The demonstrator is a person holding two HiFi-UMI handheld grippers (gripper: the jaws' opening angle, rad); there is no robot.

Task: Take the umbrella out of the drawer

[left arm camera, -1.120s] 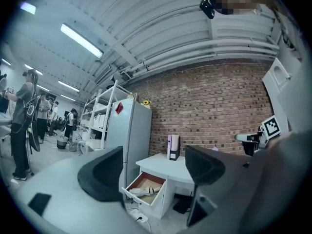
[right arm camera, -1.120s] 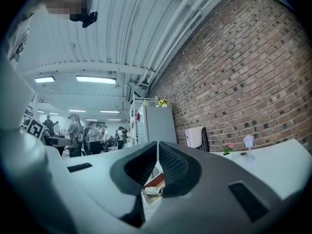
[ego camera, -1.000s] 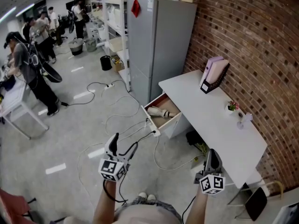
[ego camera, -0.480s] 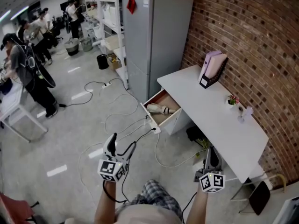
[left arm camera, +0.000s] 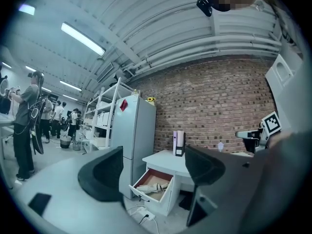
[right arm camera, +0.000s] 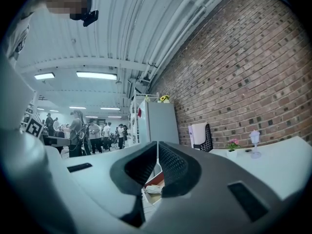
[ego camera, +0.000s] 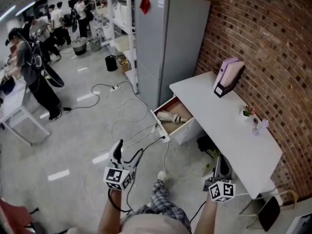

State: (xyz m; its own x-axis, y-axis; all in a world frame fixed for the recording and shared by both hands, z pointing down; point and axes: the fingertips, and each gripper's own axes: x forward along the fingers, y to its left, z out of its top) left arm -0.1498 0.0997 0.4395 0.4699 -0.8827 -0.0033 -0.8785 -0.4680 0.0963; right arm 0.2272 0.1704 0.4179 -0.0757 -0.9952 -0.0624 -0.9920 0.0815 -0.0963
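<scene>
A folded cream umbrella [ego camera: 168,116] lies in the open wooden drawer [ego camera: 181,126] at the left end of the white desk [ego camera: 229,130]. Both grippers hang well short of it, over the floor. My left gripper [ego camera: 117,149] is open with nothing between its jaws; in the left gripper view [left arm camera: 153,168] the drawer [left arm camera: 165,198] and umbrella [left arm camera: 153,185] show far off through the gap. My right gripper [ego camera: 222,163] sits near the desk's front edge. In the right gripper view [right arm camera: 157,165] its jaws are pressed together on nothing, and a bit of the umbrella [right arm camera: 153,189] shows below them.
A grey fridge [ego camera: 165,43] stands just left of the desk against a brick wall [ego camera: 263,48]. Cables and a power strip [ego camera: 163,139] trail across the floor before the drawer. A file holder [ego camera: 228,79], flower pot [ego camera: 247,112] and glass [ego camera: 257,127] stand on the desk. People [ego camera: 31,67] stand far left.
The person has stepped forward; a checked trouser leg and shoe now show between the grippers. Both grippers keep their places and states, and the drawer stays open.
</scene>
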